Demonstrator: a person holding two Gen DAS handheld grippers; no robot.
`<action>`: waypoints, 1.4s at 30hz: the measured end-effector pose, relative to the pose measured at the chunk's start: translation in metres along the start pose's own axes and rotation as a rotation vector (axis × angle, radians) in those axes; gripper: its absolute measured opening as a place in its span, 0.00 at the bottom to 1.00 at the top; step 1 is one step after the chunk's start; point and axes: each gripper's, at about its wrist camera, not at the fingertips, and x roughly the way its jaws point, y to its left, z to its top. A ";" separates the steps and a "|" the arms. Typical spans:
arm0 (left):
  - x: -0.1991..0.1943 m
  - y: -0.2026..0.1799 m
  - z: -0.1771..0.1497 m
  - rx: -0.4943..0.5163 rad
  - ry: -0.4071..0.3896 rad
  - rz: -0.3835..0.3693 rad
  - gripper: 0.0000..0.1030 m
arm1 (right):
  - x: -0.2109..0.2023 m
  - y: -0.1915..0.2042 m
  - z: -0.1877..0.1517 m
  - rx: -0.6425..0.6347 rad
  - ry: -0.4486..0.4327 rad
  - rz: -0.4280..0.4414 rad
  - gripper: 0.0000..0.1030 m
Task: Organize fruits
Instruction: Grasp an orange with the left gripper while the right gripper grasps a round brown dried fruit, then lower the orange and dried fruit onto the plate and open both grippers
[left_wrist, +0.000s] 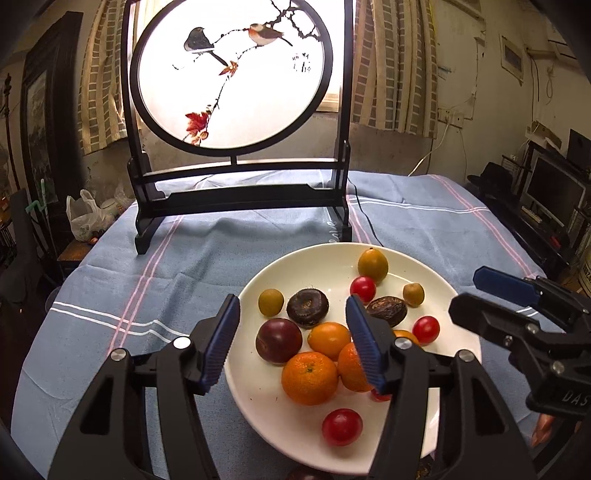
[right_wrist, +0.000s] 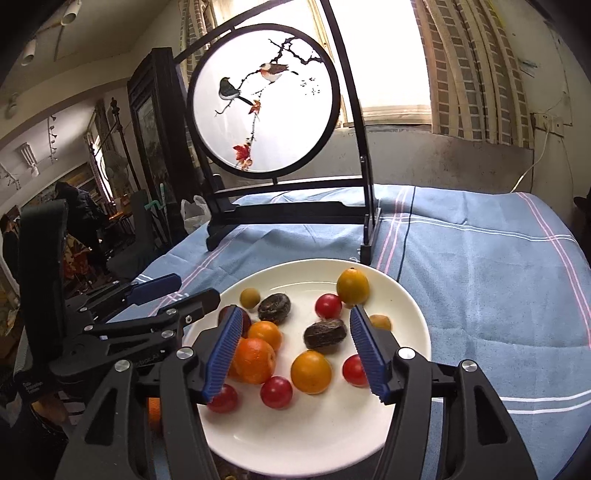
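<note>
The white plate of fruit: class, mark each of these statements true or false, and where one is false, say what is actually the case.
1. The white plate rests on a blue striped cloth. True.
2. The left gripper is clamped on an orange. False: its jaws stand apart with nothing between the pads.
3. A round screen painted with two birds stands behind the plate. True.
4. All the fruit on the plate is orange. False: there are also red tomatoes, a dark purple plum and brown wrinkled fruits.
5. The right gripper holds a red tomato. False: it is open and empty above the plate.
</note>
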 end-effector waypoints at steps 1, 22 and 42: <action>-0.009 0.002 0.001 0.000 -0.016 -0.008 0.58 | -0.005 0.004 0.000 -0.003 0.008 0.024 0.66; -0.103 -0.009 -0.116 0.235 0.088 -0.184 0.73 | 0.011 0.063 -0.110 -0.413 0.398 0.058 0.53; -0.021 -0.061 -0.130 0.265 0.289 -0.122 0.39 | -0.034 0.022 -0.095 -0.263 0.284 0.095 0.40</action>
